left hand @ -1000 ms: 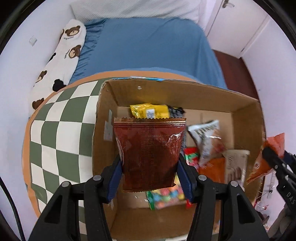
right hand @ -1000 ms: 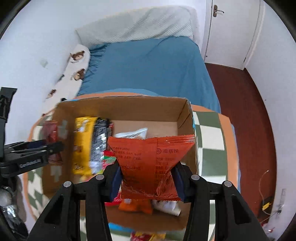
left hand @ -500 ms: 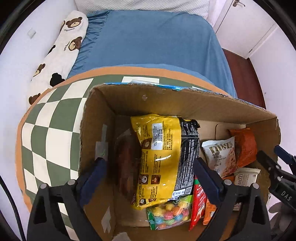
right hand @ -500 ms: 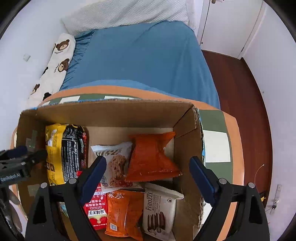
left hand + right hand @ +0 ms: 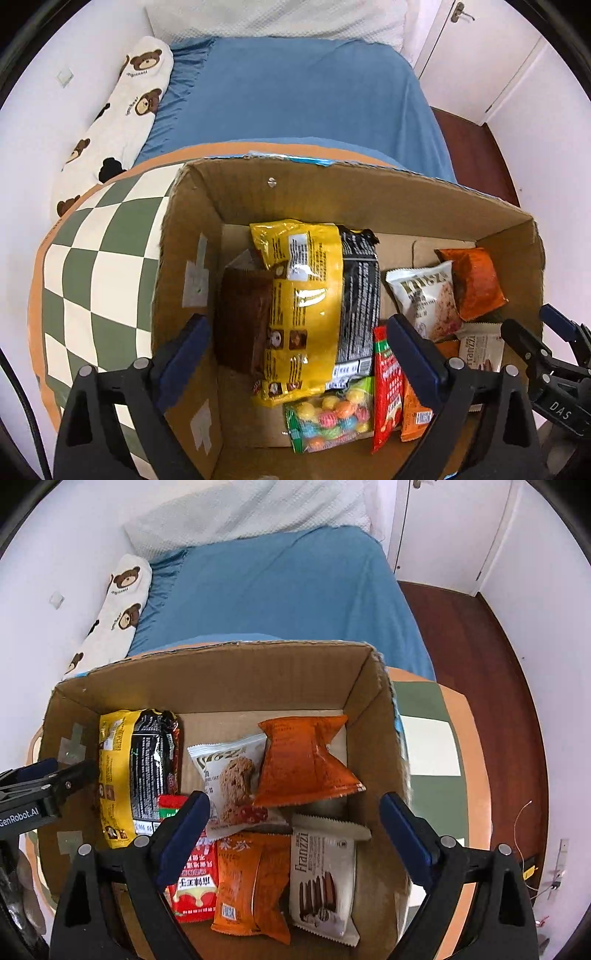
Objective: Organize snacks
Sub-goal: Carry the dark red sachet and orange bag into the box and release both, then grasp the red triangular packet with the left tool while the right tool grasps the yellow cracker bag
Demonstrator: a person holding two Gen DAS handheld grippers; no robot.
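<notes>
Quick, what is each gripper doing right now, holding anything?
Left gripper: open, holding nothing, above the cardboard box.
Right gripper: open, holding nothing.

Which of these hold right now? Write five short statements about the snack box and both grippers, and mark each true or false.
1. The left gripper is open and holds nothing. True.
2. The right gripper is clamped on the orange packet. False: it is open, and the packet lies in the cardboard box.
3. The dark brown packet sits between the box's left wall and the yellow-and-black bag. True.
4. The colourful candy bag lies on the checkered tablecloth. False: it lies inside the box.
5. The white Franzzi packet sits beside the box's left wall. False: it is near the right wall.
</notes>
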